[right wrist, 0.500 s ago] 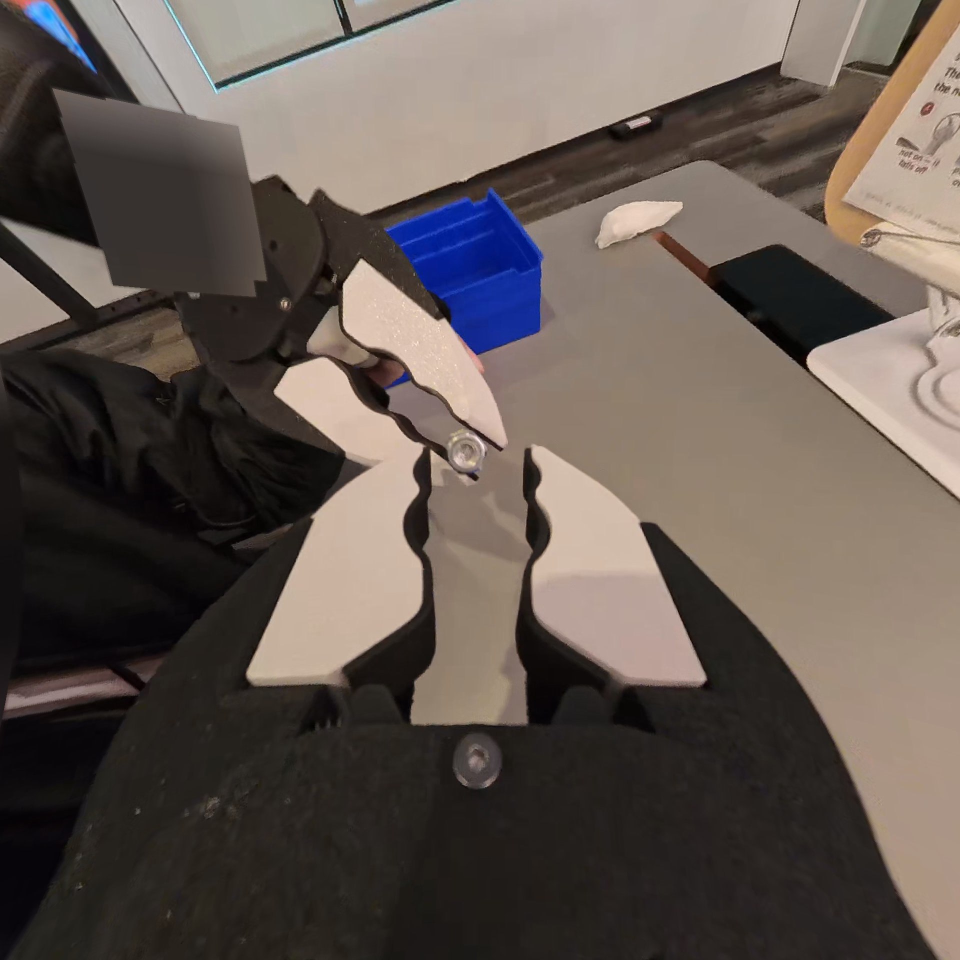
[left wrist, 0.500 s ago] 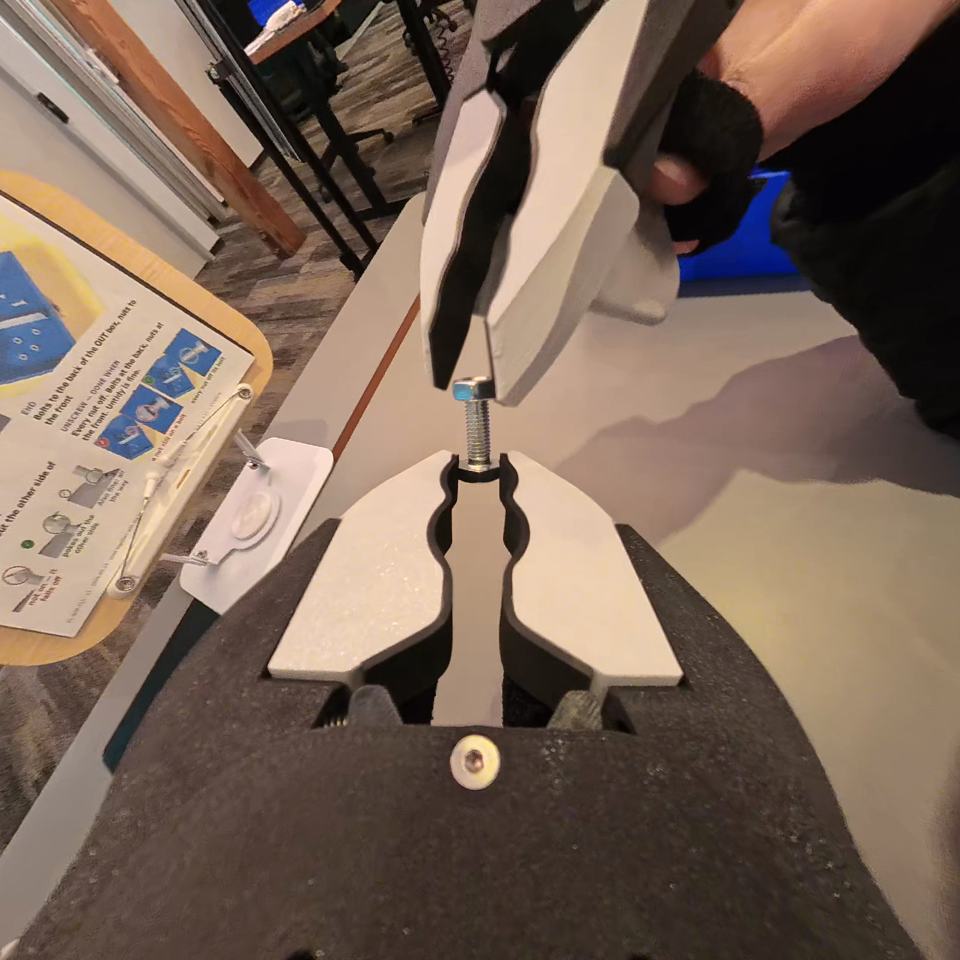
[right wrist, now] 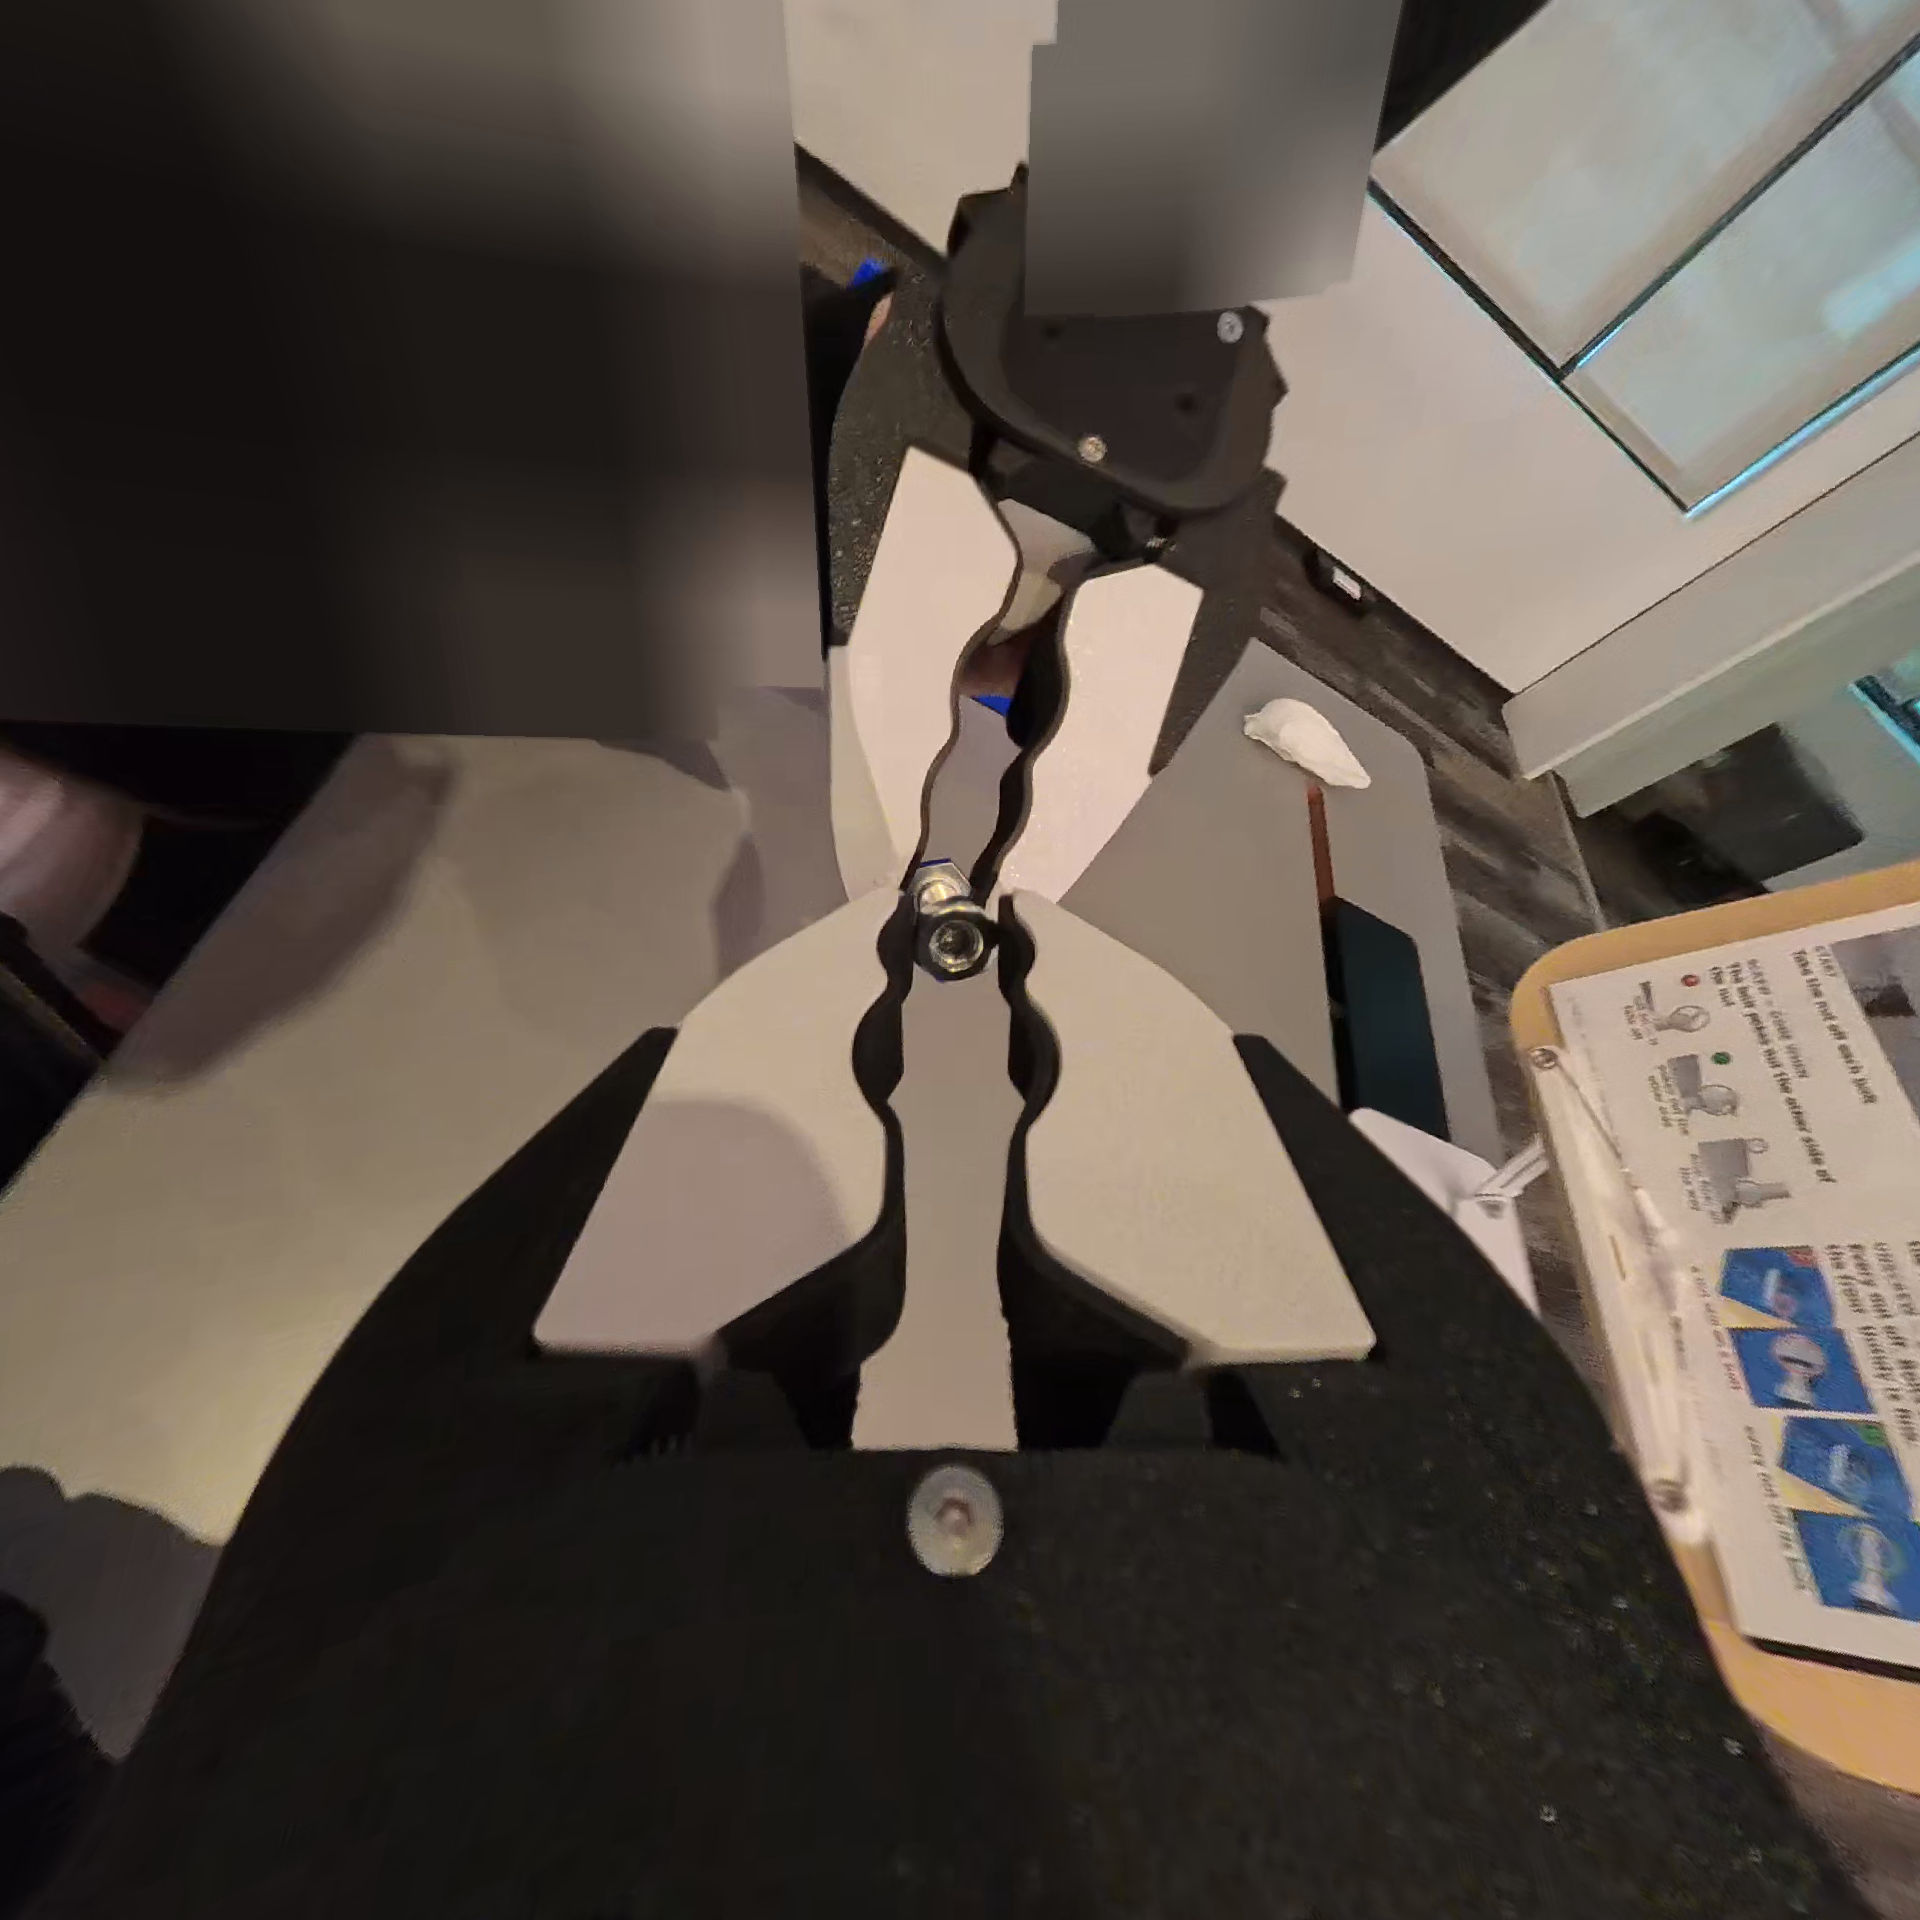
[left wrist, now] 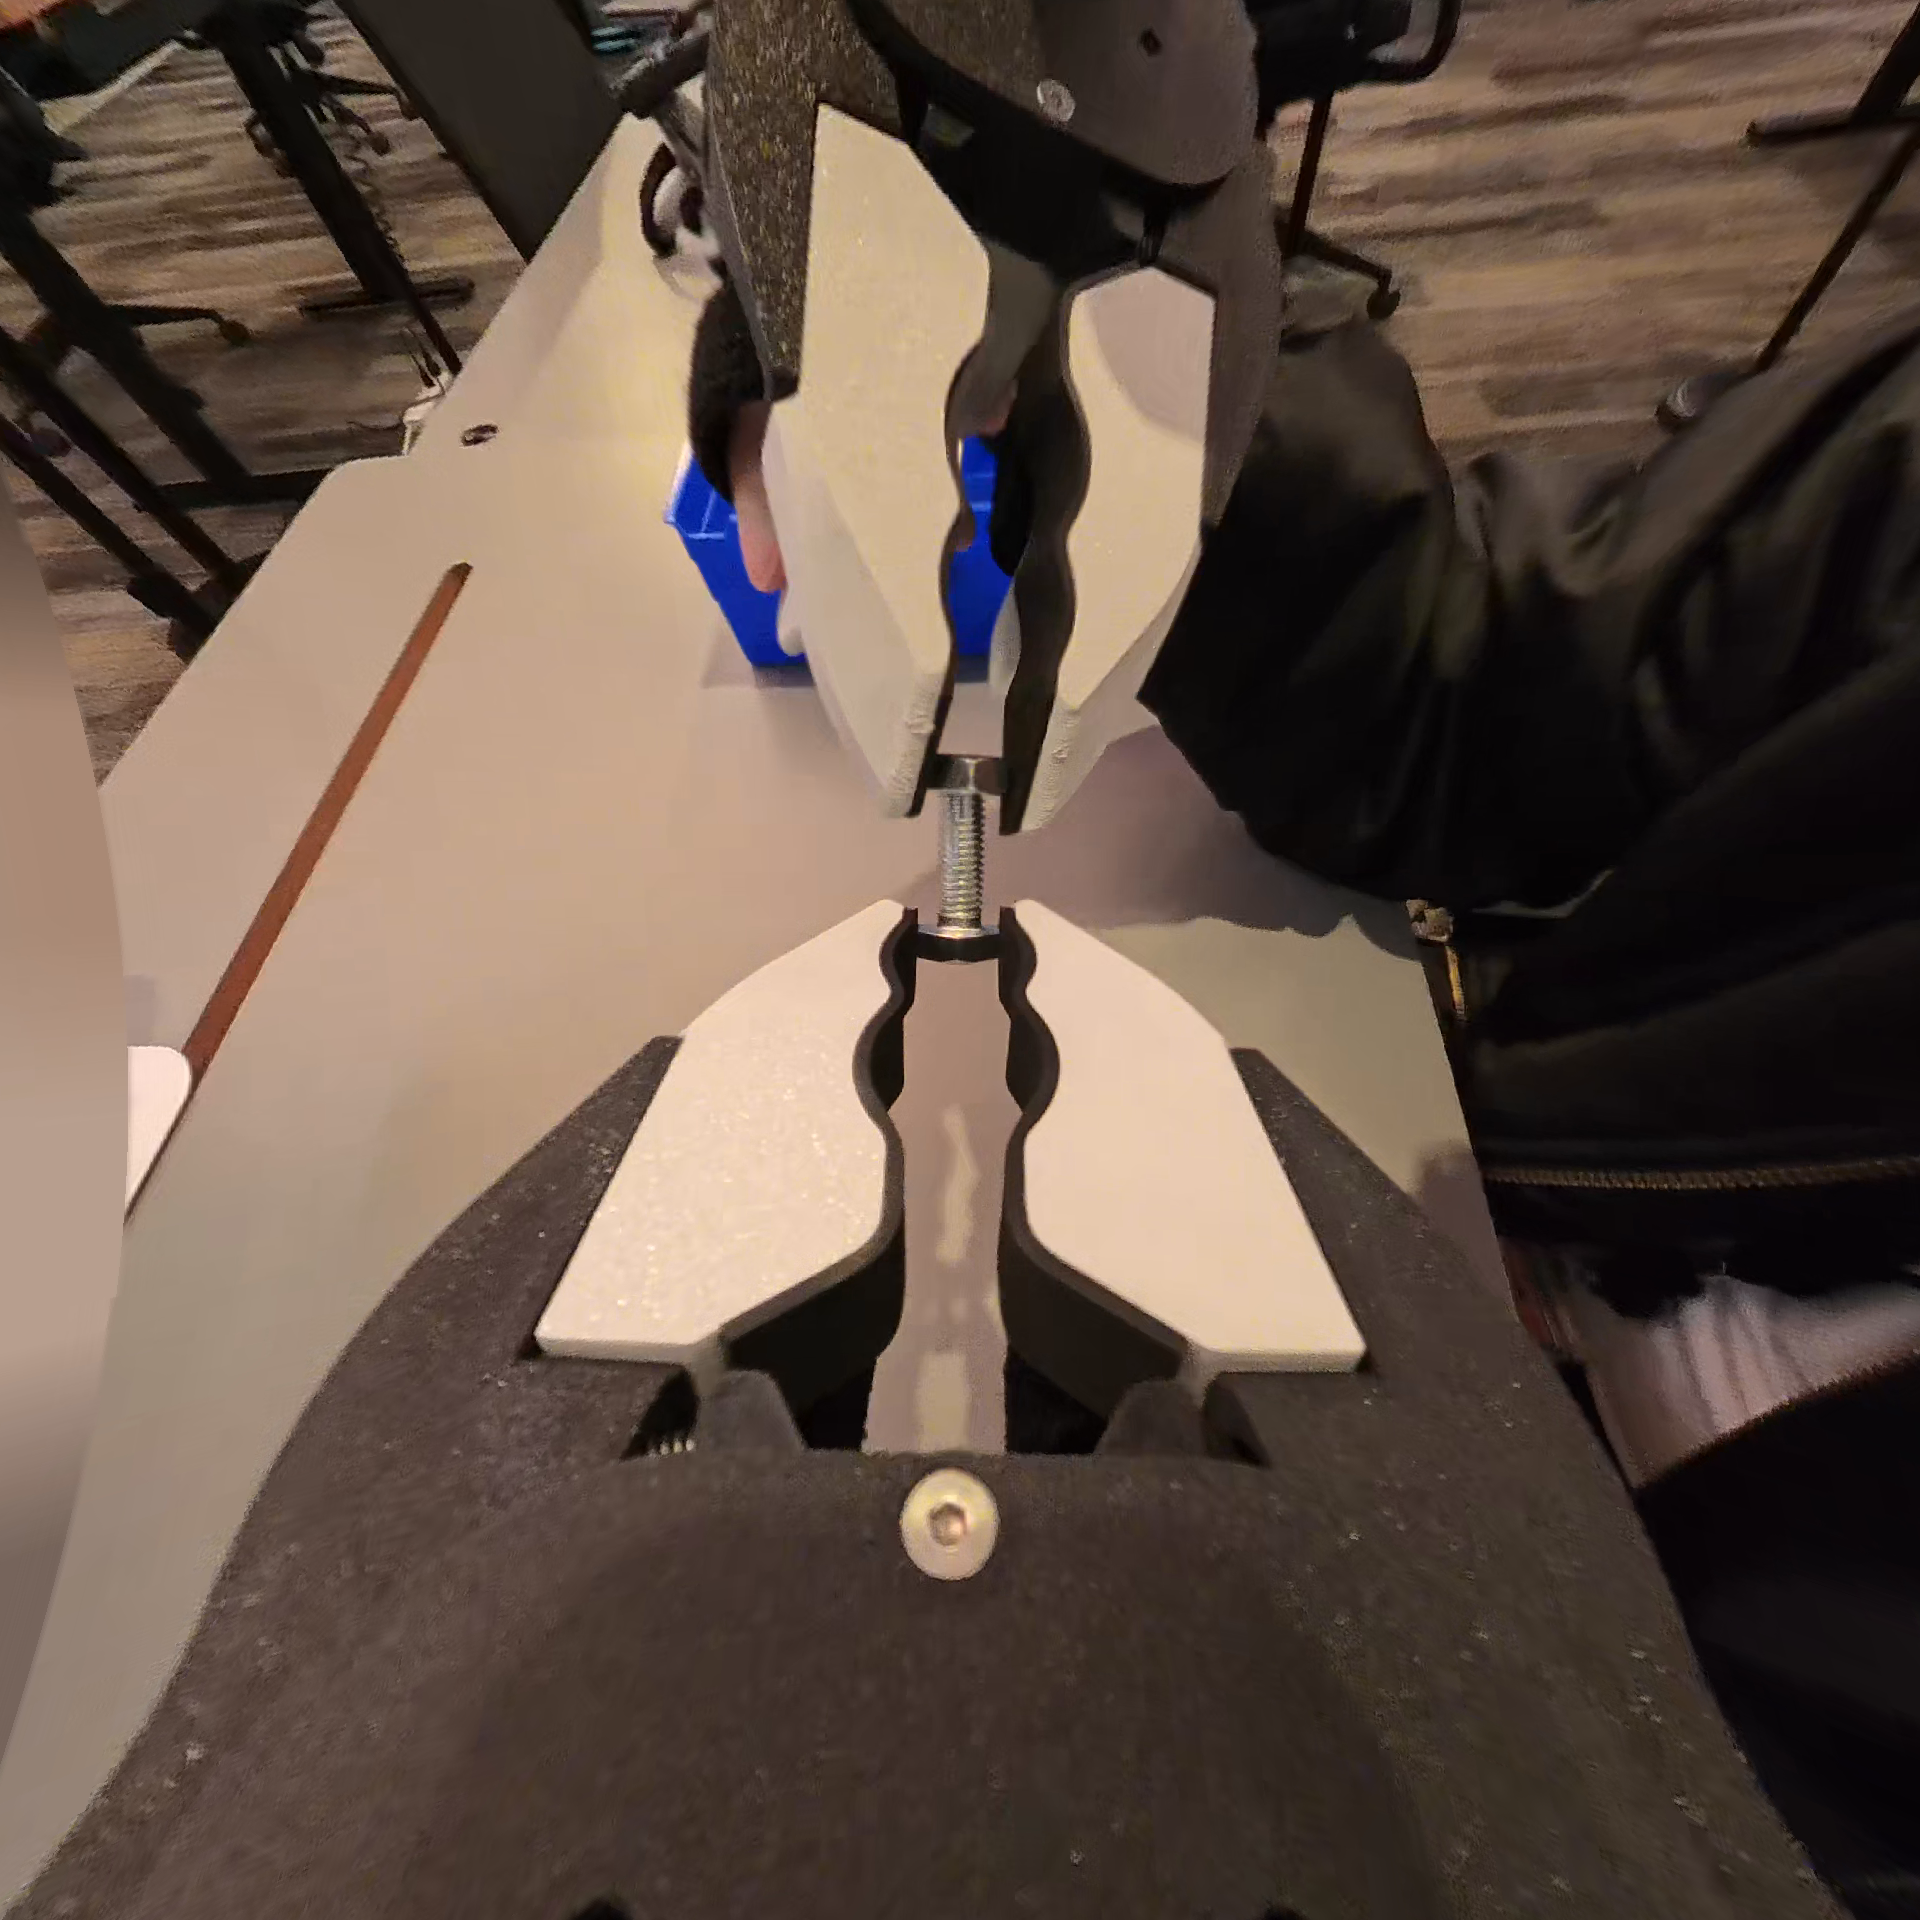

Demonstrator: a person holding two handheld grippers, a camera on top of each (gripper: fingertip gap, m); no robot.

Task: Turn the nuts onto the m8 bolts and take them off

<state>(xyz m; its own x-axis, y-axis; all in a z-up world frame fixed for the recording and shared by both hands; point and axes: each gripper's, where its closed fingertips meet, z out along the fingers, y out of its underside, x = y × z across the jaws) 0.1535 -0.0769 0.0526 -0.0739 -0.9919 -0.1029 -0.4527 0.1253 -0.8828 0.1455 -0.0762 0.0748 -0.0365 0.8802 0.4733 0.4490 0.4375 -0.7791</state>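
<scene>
Steel threads catch the light as the bolt (left wrist: 961,862) spans the gap between two sets of tongs facing tip to tip above the grey table (left wrist: 540,831). The left gripper (left wrist: 958,940) pinches one end of the fastener at its very tips, as it did half a second ago — its hold unchanged. The right gripper (left wrist: 964,774) (a moment earlier spread wide and tilted off to one side of the bolt) now stands straight opposite, its fingertips closed on the far end, where a nut (left wrist: 966,771) sits pressed between the dark pads. From the right gripper's own camera, the fastener (right wrist: 951,940) appears end-on between its tips, with the left tongs (right wrist: 940,883) just beyond. A blue bin (left wrist: 717,561) shows behind the right tongs, and an instruction sheet (right wrist: 1756,1278) on a wooden board lies off to the right gripper's right — both views have swung round since the earlier frame.
</scene>
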